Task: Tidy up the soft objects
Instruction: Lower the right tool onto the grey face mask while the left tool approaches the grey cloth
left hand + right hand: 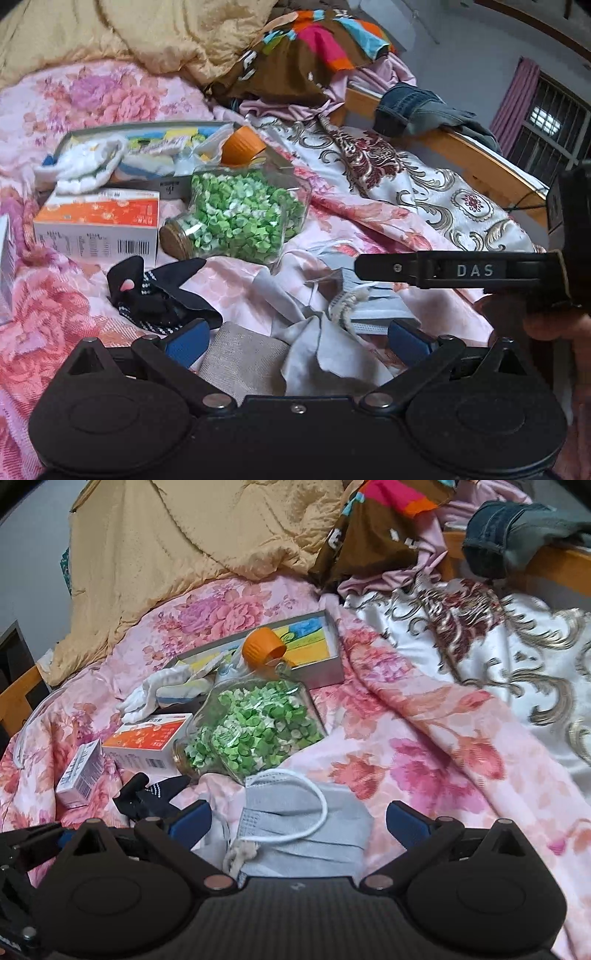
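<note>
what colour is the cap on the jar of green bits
Orange cap; clearest in the right wrist view.

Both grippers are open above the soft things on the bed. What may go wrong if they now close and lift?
The right gripper hovers over the grey face mask; its white ear loop stands up and might snag a finger.

The left gripper straddles a grey cloth overlapping a beige one, so it may pinch both.

The jar of green pieces lies close and could roll if bumped.
</note>
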Demonstrator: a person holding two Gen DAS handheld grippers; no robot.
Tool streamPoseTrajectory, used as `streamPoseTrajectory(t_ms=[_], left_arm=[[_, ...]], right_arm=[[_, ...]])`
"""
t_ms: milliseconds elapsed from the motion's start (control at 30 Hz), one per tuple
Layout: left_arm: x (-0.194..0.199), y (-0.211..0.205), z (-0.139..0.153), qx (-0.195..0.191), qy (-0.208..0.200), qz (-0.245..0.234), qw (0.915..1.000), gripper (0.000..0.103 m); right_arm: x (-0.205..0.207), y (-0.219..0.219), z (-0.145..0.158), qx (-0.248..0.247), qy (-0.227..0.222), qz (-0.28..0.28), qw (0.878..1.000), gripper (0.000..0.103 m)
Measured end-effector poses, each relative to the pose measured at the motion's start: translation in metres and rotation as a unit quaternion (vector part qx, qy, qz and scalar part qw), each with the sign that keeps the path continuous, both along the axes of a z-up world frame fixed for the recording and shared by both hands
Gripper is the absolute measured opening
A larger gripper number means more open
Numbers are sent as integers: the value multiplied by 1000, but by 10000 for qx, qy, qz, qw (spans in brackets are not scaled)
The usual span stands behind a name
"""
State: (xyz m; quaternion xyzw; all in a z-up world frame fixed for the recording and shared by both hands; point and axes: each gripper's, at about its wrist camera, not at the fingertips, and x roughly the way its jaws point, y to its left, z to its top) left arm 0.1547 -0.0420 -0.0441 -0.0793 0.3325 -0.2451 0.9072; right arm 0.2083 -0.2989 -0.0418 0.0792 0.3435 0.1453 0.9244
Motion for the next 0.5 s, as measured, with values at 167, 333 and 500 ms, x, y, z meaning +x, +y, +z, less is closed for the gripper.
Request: streamPoseTrajectory(t_ms=[167, 333, 500], left_arm=[[8, 6, -4, -489, 279, -36, 9984, 99], [5, 2, -5, -488, 309, -200, 9981, 90], [4, -3, -8, -486, 444, -330, 9973, 79]], right_arm=[[11, 8, -7, -167, 44, 70, 9998, 102], [15, 4, -14, -79, 222, -67, 9997, 98], [17, 1, -18, -27, 357, -74, 9993, 92]])
